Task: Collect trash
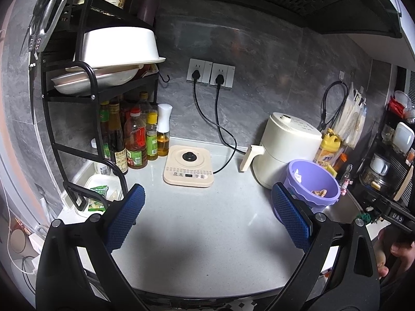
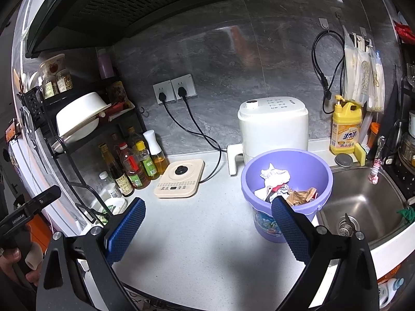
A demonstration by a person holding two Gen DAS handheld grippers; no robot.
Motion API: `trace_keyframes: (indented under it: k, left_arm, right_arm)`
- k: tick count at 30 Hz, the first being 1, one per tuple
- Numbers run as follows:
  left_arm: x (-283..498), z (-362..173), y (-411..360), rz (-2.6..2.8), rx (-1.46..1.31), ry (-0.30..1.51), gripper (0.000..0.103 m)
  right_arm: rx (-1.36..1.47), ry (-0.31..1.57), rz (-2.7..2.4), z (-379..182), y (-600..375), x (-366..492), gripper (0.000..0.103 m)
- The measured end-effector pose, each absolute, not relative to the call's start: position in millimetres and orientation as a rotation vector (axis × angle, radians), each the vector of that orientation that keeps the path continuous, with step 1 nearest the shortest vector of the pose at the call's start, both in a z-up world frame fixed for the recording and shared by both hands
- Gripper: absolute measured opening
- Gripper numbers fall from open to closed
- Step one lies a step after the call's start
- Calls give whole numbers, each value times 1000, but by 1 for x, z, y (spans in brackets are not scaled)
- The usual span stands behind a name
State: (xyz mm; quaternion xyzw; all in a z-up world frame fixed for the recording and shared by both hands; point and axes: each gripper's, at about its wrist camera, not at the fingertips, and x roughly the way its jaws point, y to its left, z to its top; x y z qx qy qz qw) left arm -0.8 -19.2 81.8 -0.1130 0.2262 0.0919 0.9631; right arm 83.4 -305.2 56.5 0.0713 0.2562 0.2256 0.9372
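A purple bucket stands on the white counter beside the sink. It holds crumpled white tissue and brown and red wrappers. In the left wrist view the bucket is at the right, by the right fingertip. My left gripper is open and empty above the bare counter. My right gripper is open and empty, its right finger in front of the bucket.
A cream induction plate and a white air fryer stand at the back, plugged in. A black rack with oil bottles and bowls is at the left. A steel sink lies right, with yellow dish soap.
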Motion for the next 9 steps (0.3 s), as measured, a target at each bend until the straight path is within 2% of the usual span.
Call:
trace_keyframes:
  k: [9]
  left_arm:
    - [17,81,-26,144,-198,464,97]
  right_arm:
    - [135,541,415,56,-307,83,96]
